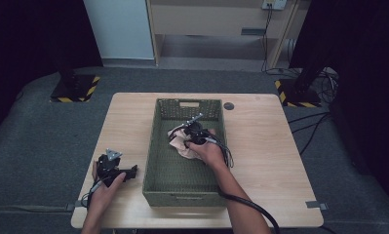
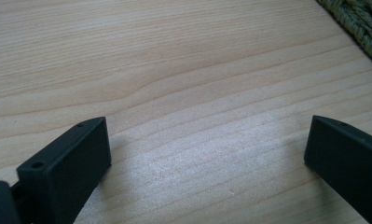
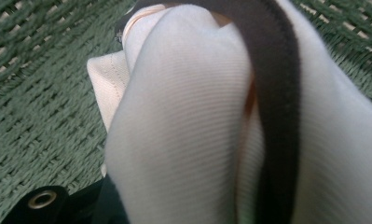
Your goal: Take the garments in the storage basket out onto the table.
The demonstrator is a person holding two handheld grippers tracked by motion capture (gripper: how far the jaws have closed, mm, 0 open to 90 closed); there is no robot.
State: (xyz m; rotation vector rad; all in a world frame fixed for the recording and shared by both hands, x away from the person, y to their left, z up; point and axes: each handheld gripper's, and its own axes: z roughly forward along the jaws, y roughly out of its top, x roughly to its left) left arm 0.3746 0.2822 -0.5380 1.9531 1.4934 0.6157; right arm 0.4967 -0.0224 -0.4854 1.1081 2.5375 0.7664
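A green woven basket (image 1: 152,146) stands in the middle of the wooden table (image 1: 260,146). Inside it lies a crumpled pale cloth (image 1: 186,150). My right gripper (image 1: 190,135) reaches down into the basket and is shut on that cloth. In the right gripper view the cream cloth (image 3: 183,116) bulges up close over the jaws, with a dark band (image 3: 277,93) running across it, above the basket's woven floor (image 3: 34,116). My left gripper (image 1: 130,172) rests low over the table left of the basket, open with nothing between its jaws (image 2: 207,149).
A corner of the basket (image 2: 361,23) shows at the top right of the left gripper view. A small dark round disc (image 1: 228,106) sits on the table behind the basket. Bare wood lies to both sides of the basket. Cables trail on the floor at the right.
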